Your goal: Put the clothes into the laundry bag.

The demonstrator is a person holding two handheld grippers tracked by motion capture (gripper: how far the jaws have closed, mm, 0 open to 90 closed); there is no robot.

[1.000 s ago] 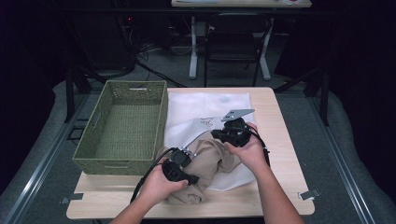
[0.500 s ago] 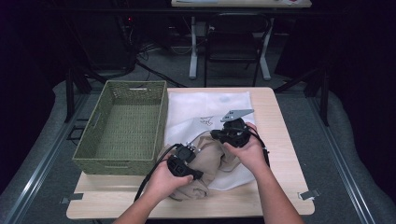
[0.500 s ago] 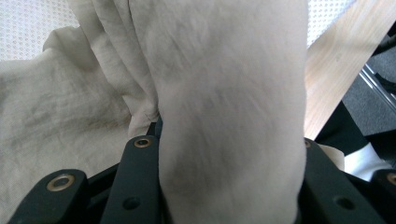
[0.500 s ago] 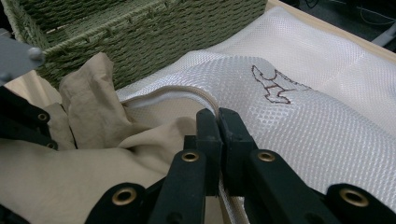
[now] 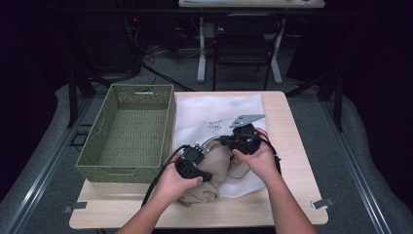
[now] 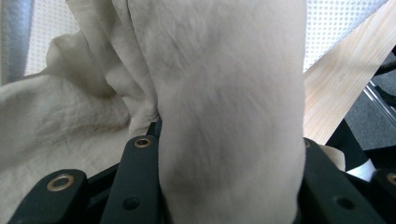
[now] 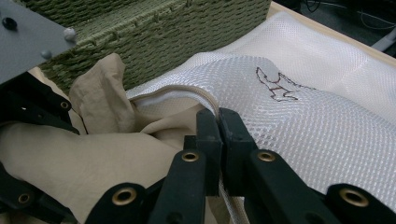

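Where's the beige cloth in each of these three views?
High view: beige cloth bunched near the table's front, between both hands.
Left gripper view: centre, a thick fold running up between the fingers.
Right gripper view: lower left, going into the mesh bag's mouth.
Shared landmark: white mesh bag.

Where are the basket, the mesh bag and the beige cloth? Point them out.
basket [image 5: 127,129], high view, woven floor.
mesh bag [image 7: 327,116], right gripper view, white top panel.
beige cloth [image 6: 233,116], left gripper view, bunched fold.
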